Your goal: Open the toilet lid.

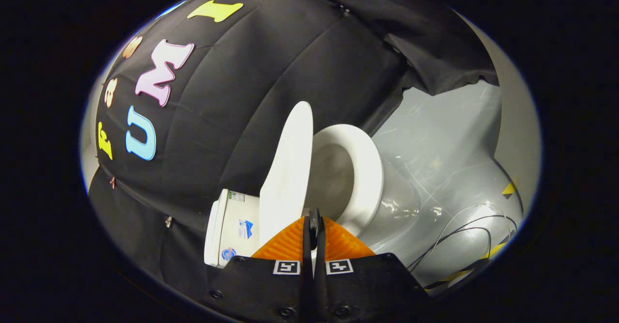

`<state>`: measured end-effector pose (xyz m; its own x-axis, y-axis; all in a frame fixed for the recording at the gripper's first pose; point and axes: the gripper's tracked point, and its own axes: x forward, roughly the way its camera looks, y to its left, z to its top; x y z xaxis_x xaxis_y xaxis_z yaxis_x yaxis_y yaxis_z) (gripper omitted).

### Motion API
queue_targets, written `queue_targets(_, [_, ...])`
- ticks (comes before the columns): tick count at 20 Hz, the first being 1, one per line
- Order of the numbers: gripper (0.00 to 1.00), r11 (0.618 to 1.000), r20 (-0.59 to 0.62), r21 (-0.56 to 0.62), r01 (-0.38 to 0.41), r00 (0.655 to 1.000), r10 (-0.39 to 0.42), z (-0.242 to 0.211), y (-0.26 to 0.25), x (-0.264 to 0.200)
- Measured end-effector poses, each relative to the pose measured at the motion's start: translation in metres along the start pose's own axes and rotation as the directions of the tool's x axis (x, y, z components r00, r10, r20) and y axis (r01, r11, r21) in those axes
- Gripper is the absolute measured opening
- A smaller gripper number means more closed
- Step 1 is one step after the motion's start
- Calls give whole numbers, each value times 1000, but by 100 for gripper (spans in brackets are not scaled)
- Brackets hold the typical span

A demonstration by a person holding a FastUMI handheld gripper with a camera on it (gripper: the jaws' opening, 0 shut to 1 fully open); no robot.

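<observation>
The white toilet lid (286, 168) is lifted off the white seat ring (363, 168) and stands tilted toward the tank (235, 226), with a gap open between lid and seat. Its near rim runs straight down into my gripper (314, 215). The two fingers are closed to a thin slit with the rim pinched between them. The inside of the bowl (329, 173) shows through the seat opening, just beyond the fingertips. My finger pads hide the lowest part of the lid.
The booth's black cloth wall (251, 71) hangs close behind the tank and lid. On the far side of the bowl lies a shiny grey floor (449, 134) with thin cables (464, 226) and striped tape (508, 189).
</observation>
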<state>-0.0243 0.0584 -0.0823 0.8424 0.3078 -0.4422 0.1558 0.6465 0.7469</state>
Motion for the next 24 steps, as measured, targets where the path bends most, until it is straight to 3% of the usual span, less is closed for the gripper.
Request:
queue_targets(8, [5,982,80,-190,21,997,-5,14,82,-25])
queue_targets(14, [5,971,143,-228,69,989,-37,15,117,-29])
queue_targets(24, [5,920,209,-365,141,976,-67,4,169,-34])
